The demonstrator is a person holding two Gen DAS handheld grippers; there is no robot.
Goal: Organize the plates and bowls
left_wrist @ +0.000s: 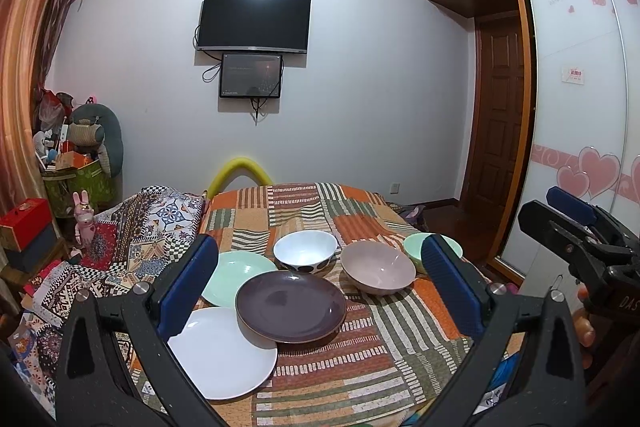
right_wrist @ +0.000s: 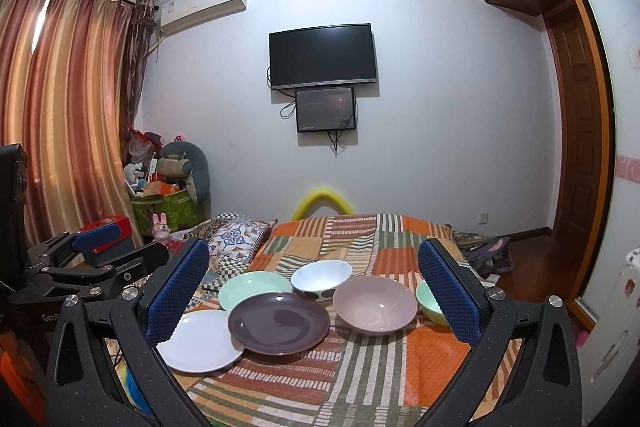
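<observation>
Left gripper [left_wrist: 320, 271]: jaws spread wide and holding nothing; raised above the near edge of the patchwork cloth [left_wrist: 360, 367], with all the crockery lying ahead between its blue pads.
Right gripper [right_wrist: 316, 279]: also spread wide and holding nothing, held over the same near edge; in the left wrist view it shows at the far right, apart from the dishes.
Purple plate [left_wrist: 291, 306]: straight ahead of both grippers, closest to their midline; its left rim overlaps the white plate.
White plate [left_wrist: 222, 353]: nearest dish, just under the left finger of each gripper, partly hidden by the pad.
Green plate [left_wrist: 238, 277]: behind the white plate, beside the left pad, its near edge tucked under the purple plate.
Spotted bowl [left_wrist: 306, 251]: white inside, dark dots outside; farthest ahead, centre, touching or nearly touching the purple plate.
Pink bowl [left_wrist: 378, 272]: ahead and right of centre, upright, just beside the spotted bowl.
Green bowl [left_wrist: 414, 249]: behind the right pad, mostly covered, so whether it touches the pink bowl cannot be told.
</observation>
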